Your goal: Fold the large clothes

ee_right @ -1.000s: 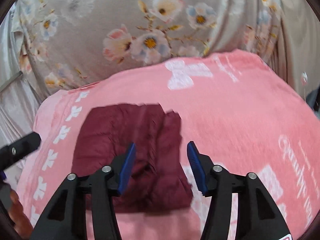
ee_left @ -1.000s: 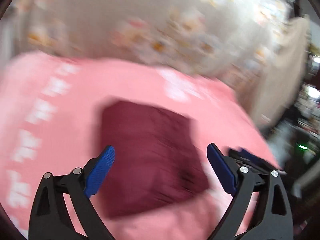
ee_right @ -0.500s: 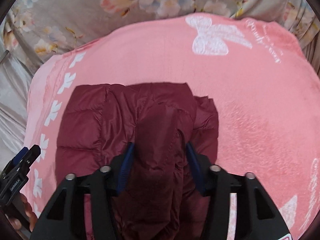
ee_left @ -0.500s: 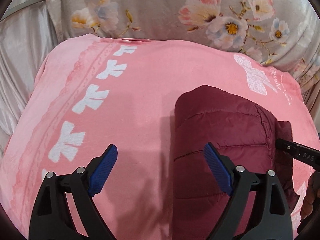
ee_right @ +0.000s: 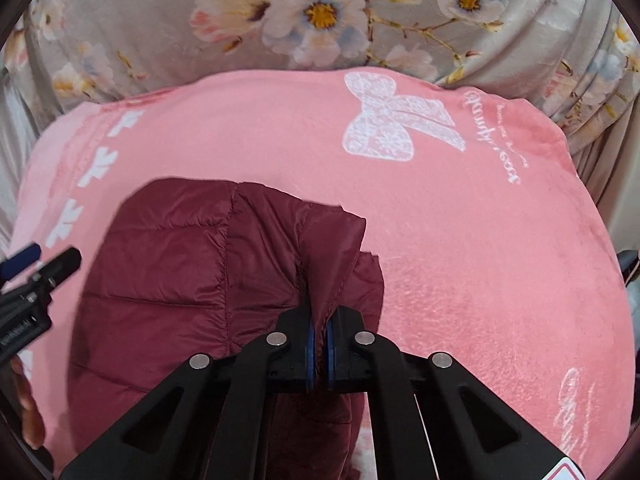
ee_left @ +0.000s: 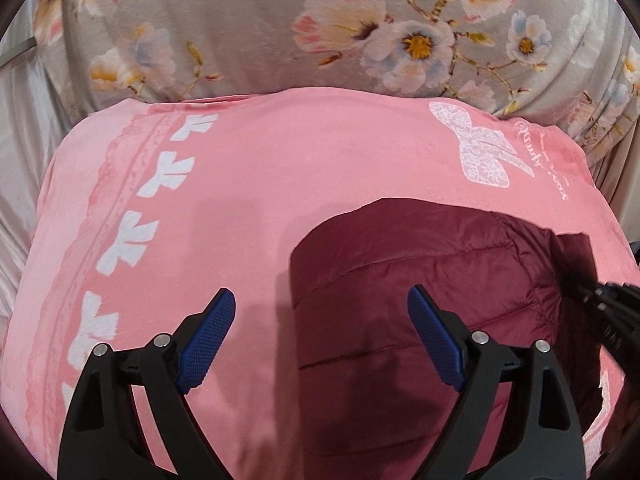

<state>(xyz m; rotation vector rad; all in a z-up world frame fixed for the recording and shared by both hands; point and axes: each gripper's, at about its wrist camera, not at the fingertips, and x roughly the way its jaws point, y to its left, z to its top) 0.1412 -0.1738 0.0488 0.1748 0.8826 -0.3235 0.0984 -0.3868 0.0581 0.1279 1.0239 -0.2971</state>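
Observation:
A dark red quilted jacket lies folded on a pink blanket. My left gripper is open and empty, hovering over the jacket's left edge. In the right wrist view the jacket fills the lower left. My right gripper is shut on a raised fold of the jacket's right side. The right gripper also shows at the right edge of the left wrist view. The left gripper shows at the left edge of the right wrist view.
The pink blanket has white bow prints and covers a bed. A grey floral cover lies behind it. Pale fabric hangs at the left side.
My right gripper has closed on a fold of the jacket; it was open around it half a second ago. The left gripper settled over the jacket's left edge after a fast swing.

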